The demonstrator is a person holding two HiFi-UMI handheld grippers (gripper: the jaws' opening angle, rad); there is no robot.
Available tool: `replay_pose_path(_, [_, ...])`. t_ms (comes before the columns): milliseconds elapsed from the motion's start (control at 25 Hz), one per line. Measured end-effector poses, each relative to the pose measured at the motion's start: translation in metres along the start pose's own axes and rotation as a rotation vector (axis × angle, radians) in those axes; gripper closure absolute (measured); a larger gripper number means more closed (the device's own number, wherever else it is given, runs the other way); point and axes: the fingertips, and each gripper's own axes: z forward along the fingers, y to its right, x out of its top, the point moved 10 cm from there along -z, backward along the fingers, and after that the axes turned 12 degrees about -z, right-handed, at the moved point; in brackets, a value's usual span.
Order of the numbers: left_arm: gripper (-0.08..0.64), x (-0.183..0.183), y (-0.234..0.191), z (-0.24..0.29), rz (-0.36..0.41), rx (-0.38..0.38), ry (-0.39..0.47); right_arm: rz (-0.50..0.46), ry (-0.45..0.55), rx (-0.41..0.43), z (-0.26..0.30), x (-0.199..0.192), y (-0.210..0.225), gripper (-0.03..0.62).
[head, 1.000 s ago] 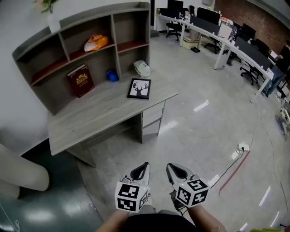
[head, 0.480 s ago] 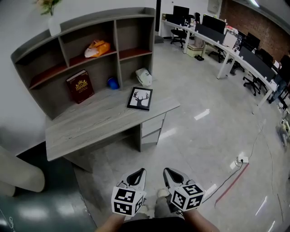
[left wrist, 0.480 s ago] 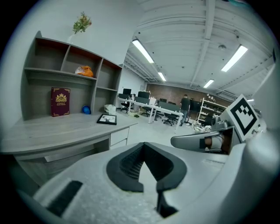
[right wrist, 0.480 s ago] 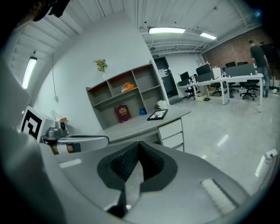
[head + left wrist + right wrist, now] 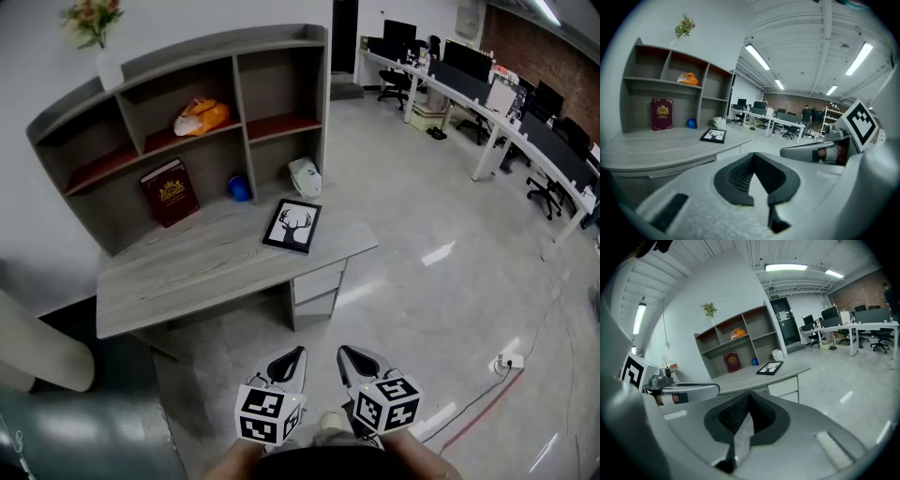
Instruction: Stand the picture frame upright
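Picture frame (image 5: 292, 226) nearer, flat on desk (image 5: 187, 272)

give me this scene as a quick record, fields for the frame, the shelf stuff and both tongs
picture frame: lying flat, deer print up, near the right end of the desk
shelf unit: red book upright, blue object, white object, orange item one level up
left tongs: shut, empty, over the floor short of the desk
right tongs: shut, empty, beside the left tongs
task state: frame not yet touched
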Motion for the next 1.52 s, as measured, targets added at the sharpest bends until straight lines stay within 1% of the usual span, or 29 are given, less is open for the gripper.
replay_pose_path(200, [0.563,0.007,0.015,0.028,0.000,0.024,0.018,-0.019,-0.005,0.039,0.009,0.008,0.032,0.595])
replay_pose_path(400, [0.563,0.005,0.022,0.051,-0.021,0.070,0.030,-0.028,-0.014,0.066,0.013,0.011,0.058,0.595])
replay_pose_path(520, [0.563,0.000,0.024,0.059,-0.044,0.094,0.023,-0.030,-0.023,0.078,0.017,0.012,0.066,0.595])
replay_pose_path(640, [0.563,-0.001,0.026,0.063,-0.037,0.103,0.019,-0.038,-0.024,0.082,0.020,0.013,0.071,0.595])
replay_pose_path(800, [0.563,0.000,0.026,0.067,-0.035,0.118,0.034,-0.023,-0.025,0.077,0.021,0.012,0.077,0.595])
replay_pose_path(880, [0.563,0.000,0.026,0.070,-0.033,0.120,0.025,-0.024,-0.028,0.077,0.022,0.011,0.079,0.595])
replay_pose_path(1000, [0.563,0.001,0.021,0.078,-0.033,0.128,0.011,-0.026,-0.031,0.080,0.028,0.009,0.081,0.595])
replay_pose_path(1160, [0.563,0.007,0.011,0.091,-0.048,0.110,0.011,-0.022,-0.048,0.067,0.041,0.011,0.089,0.595])
replay_pose_path(1360, [0.563,0.019,-0.008,0.104,-0.040,0.098,-0.001,-0.027,-0.061,0.043,0.068,0.020,0.095,0.595])
replay_pose_path(1520, [0.563,0.030,-0.026,0.113,-0.050,0.097,-0.011,-0.025,-0.078,0.043,0.090,0.029,0.099,0.595])
